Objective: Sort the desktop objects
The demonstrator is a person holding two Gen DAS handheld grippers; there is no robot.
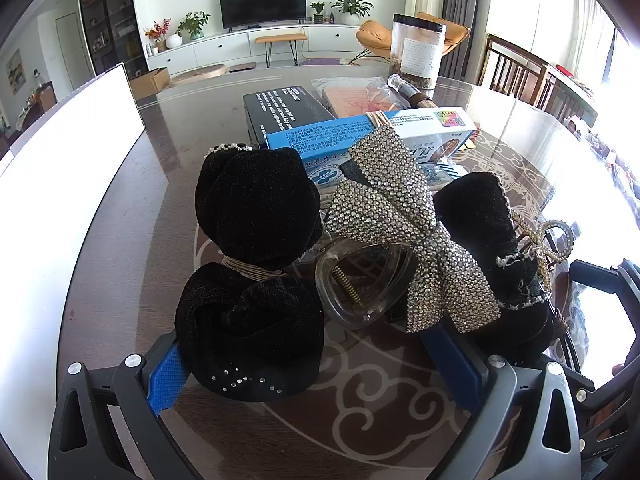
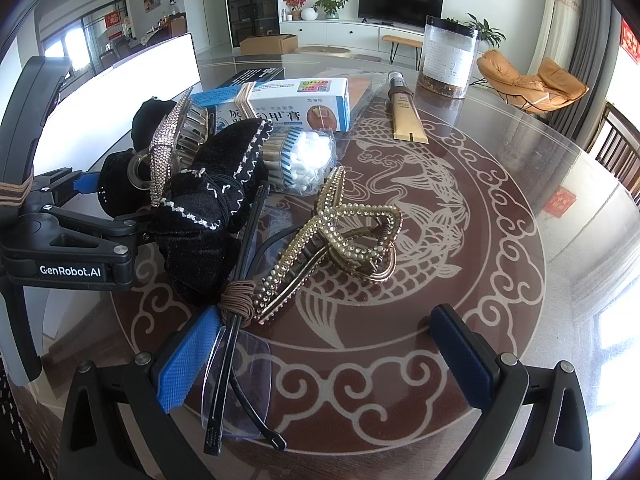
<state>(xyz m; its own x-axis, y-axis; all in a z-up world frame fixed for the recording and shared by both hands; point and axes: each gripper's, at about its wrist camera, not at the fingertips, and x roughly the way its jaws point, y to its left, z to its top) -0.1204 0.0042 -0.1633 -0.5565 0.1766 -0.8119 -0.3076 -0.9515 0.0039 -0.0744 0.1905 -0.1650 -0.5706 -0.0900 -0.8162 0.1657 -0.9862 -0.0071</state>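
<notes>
Desktop objects sit bunched in 1 untidy cluster on the patterned round table (image 2: 500, 240), so by my reading the sorting has hardly begun. The rhinestone bow clip (image 1: 404, 232) lies across a clear claw clip (image 1: 360, 280), flanked by 2 black velvet hair pieces, 1 at the left (image 1: 252, 264) and 1 at the right (image 1: 488, 248). The left gripper (image 1: 316, 372) stands with its jaws spread wide around this heap; the left pad touches or nearly touches the left velvet piece, but nothing is pinched.

From the right wrist view, the gold pearl claw clip (image 2: 340, 240) rests just beside a pair of rimless glasses (image 2: 236, 364) with a brown hair tie (image 2: 240, 298) wrapped around them. The right gripper (image 2: 324, 364) is likewise spread apart and holds nothing; the glasses lie against its left pad. Behind the heap are a pack of cotton swabs (image 2: 304, 160), a blue-and-white ointment box (image 2: 288, 104), a black box (image 1: 280, 108), a gold tube (image 2: 404, 112) and a clear jar (image 2: 448, 60).

No separate groups show anywhere, so the hair accessories, glasses, boxes and tube all seem left to separate.
</notes>
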